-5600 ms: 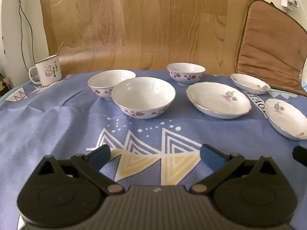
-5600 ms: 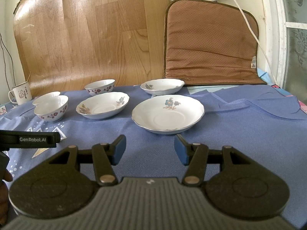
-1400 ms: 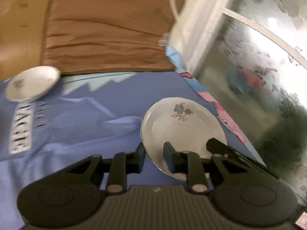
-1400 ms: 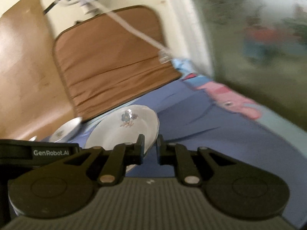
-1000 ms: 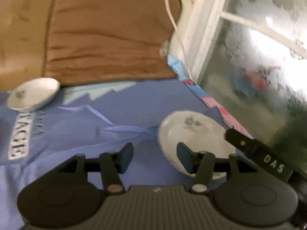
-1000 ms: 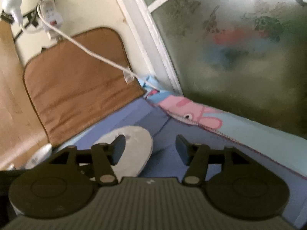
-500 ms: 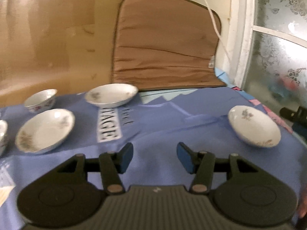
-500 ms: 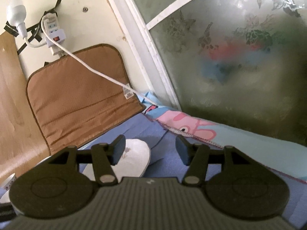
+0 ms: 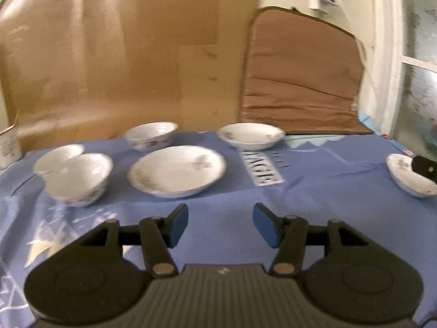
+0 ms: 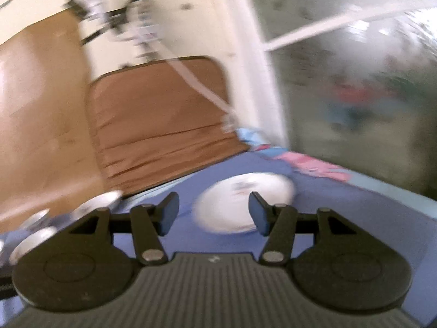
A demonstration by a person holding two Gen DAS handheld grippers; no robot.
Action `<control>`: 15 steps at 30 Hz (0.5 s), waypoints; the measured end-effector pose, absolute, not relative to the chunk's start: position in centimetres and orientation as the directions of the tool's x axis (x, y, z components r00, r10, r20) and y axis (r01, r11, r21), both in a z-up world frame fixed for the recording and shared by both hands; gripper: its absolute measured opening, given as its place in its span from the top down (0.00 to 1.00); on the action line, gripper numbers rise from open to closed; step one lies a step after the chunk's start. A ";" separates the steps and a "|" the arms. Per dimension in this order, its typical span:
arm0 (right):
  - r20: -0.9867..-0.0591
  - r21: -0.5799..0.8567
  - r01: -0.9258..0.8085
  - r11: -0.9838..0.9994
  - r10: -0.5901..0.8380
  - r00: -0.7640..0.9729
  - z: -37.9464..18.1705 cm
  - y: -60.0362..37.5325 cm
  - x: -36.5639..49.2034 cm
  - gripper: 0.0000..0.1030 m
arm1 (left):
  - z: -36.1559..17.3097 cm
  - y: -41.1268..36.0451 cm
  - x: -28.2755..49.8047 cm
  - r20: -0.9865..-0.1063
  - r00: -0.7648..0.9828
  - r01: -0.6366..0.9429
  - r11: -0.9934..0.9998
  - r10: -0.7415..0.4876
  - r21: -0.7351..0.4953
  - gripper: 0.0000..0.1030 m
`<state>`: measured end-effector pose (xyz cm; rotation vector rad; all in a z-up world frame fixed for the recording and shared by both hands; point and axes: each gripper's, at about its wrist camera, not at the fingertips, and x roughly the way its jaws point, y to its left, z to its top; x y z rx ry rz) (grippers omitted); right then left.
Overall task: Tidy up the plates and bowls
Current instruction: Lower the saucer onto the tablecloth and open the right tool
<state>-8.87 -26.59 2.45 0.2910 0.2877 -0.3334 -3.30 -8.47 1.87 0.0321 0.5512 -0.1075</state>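
Both the left gripper point(image 9: 220, 225) and right gripper point(image 10: 213, 213) gape empty; one plate point(image 9: 409, 176) sits at the table's right edge, nothing stacked.

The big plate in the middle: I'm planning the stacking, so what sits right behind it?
Behind the big plate stand a small bowl and a shallow dish, both apart from it. Nothing hides them.

Cut off at the left edge of the left wrist view: mug point(image 9: 7, 147). Partly hidden behind a black gripper part: small plate point(image 9: 407, 176). Smeared by motion throughout the right wrist view: white plate point(image 10: 240, 203), cushion point(image 10: 161, 125), window point(image 10: 355, 82).
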 end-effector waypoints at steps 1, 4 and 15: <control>-0.322 0.224 0.339 0.914 -0.259 0.911 2.4 -25.6 -8.5 0.43 | 1.7 -7.7 -3.4 -0.529 0.844 0.095 0.995 -0.084 -0.006 0.47; -0.315 0.228 0.292 0.929 -0.213 0.925 2.3 -22.9 -7.6 0.43 | 1.2 -5.7 -3.4 -0.547 0.835 0.055 0.998 -0.064 -0.031 0.47; -0.362 0.192 0.245 0.951 -0.163 0.918 1.6 -20.3 -6.2 0.43 | 0.4 -3.9 -2.5 -0.580 0.810 0.043 0.994 -0.092 -0.097 0.47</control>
